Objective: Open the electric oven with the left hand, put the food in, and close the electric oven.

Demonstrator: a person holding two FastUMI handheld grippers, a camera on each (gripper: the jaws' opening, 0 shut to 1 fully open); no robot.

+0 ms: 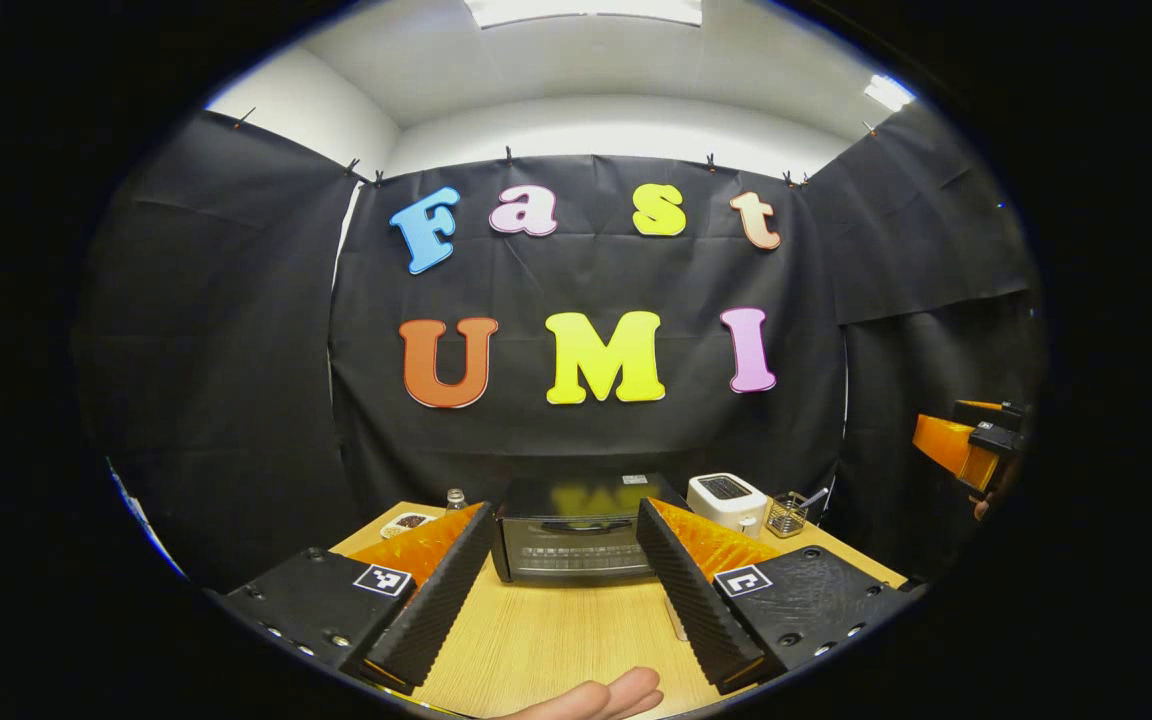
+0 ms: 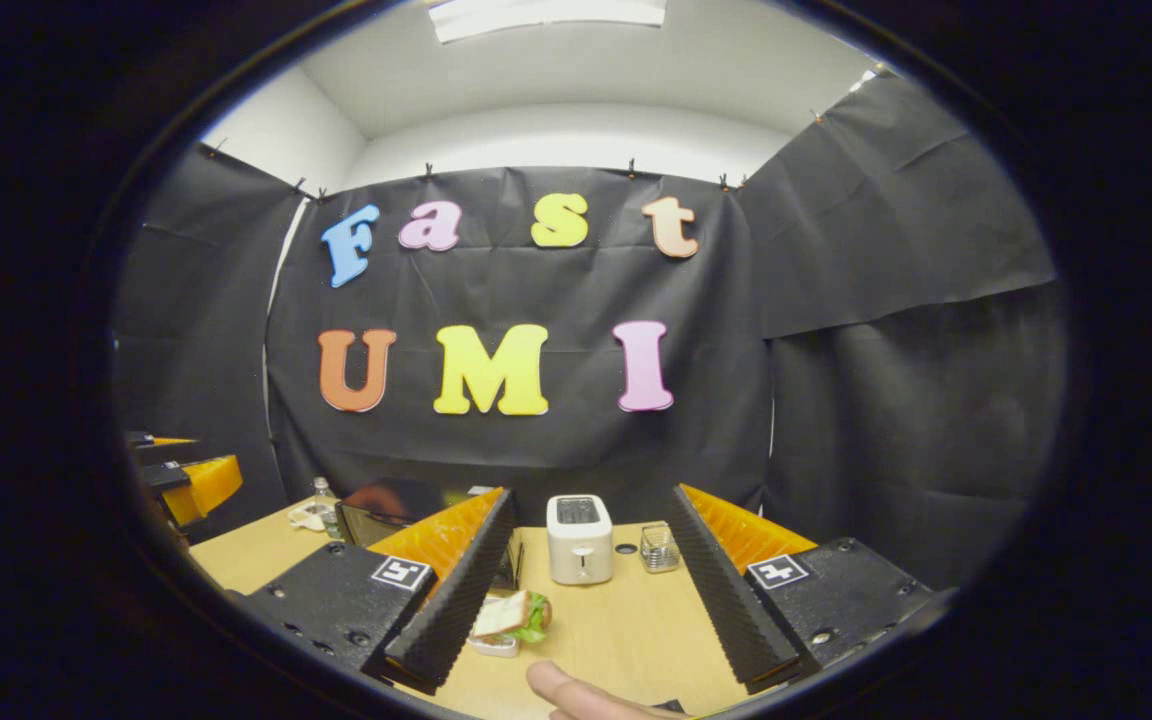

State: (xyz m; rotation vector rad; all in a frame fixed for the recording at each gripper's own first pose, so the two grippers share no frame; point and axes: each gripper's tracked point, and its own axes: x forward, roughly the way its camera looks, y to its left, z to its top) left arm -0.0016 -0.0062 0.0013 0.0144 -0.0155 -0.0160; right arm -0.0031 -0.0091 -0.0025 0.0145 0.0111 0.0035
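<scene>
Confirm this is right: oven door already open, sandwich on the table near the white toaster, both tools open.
Not quite: the oven door is closed, as the left gripper view shows. The sandwich does lie near the toaster, and both tools, left and right, are open.

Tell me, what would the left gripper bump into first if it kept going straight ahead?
Probably the black electric oven, its glass door shut. It sits squarely between the open left gripper fingers, across bare wooden table.

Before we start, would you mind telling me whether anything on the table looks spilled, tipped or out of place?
Nothing stands out. The black electric oven sits shut and square on the wooden table, the white toaster stands upright, and the sandwich rests intact on its small dish. Both grippers hang open above the table.
</scene>
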